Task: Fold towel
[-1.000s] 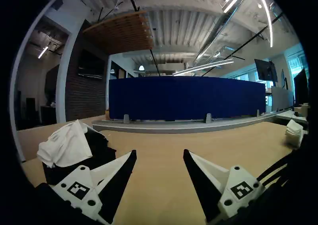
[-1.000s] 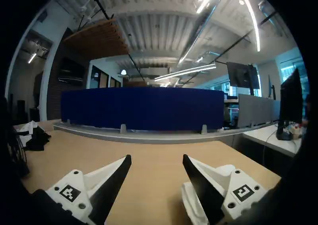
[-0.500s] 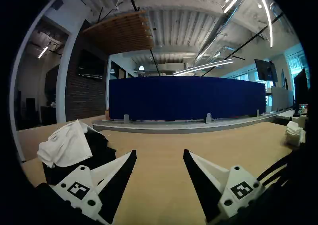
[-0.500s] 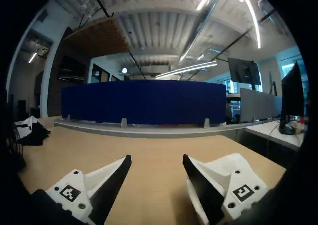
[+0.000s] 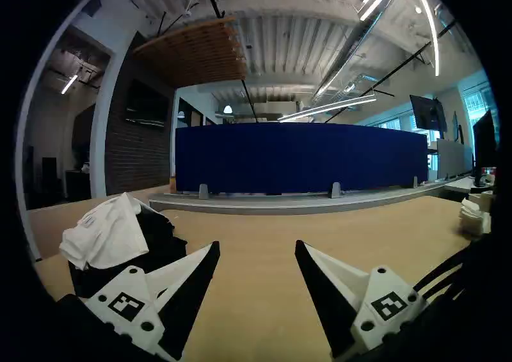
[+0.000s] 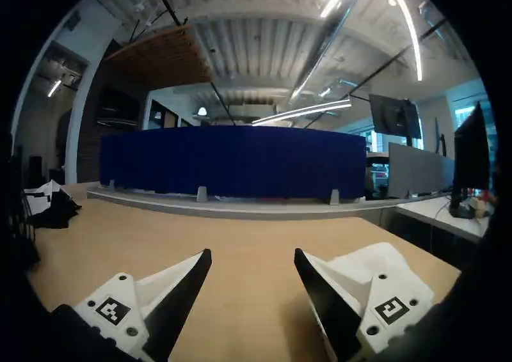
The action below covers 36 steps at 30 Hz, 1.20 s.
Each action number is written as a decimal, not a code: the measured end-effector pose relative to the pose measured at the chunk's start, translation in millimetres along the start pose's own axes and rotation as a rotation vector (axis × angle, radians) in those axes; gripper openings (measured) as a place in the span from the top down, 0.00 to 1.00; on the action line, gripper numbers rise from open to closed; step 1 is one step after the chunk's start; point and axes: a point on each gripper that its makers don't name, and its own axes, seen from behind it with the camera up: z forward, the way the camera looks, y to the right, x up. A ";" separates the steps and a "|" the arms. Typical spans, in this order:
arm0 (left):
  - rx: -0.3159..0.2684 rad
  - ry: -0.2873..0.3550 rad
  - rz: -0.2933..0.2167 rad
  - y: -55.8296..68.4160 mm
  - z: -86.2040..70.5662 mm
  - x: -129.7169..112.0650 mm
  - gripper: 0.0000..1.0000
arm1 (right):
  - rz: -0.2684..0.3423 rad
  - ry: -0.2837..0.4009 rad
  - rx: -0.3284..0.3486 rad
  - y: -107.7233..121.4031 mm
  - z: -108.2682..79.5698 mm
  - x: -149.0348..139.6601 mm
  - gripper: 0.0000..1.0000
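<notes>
Left claw (image 5: pixel 256 244) and right claw (image 6: pixel 252 252) both stand spread wide, empty, over desk (image 5: pixel 365 228). White towel (image 5: pixel 105 234) lies crumpled on black cloth (image 5: pixel 157 242).

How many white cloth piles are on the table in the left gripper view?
2. A crumpled white cloth lies on dark fabric at the left of the table; a folded white stack sits at the far right. Others may be out of view.

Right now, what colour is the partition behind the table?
Dark blue partition, clearest in left gripper view.
</notes>
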 end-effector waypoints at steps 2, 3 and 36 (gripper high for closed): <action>0.000 0.000 0.000 -0.3 0.1 0.0 0.13 | 0.010 -0.004 -0.002 -0.6 -0.3 -1.9 0.00; 0.000 0.000 0.000 -0.3 0.0 -0.1 0.13 | 0.013 -0.004 -0.003 -0.7 -0.3 -2.1 0.00; 0.000 0.000 0.000 0.2 -0.2 0.3 0.13 | 0.029 0.032 -0.011 3.1 -8.5 5.2 0.00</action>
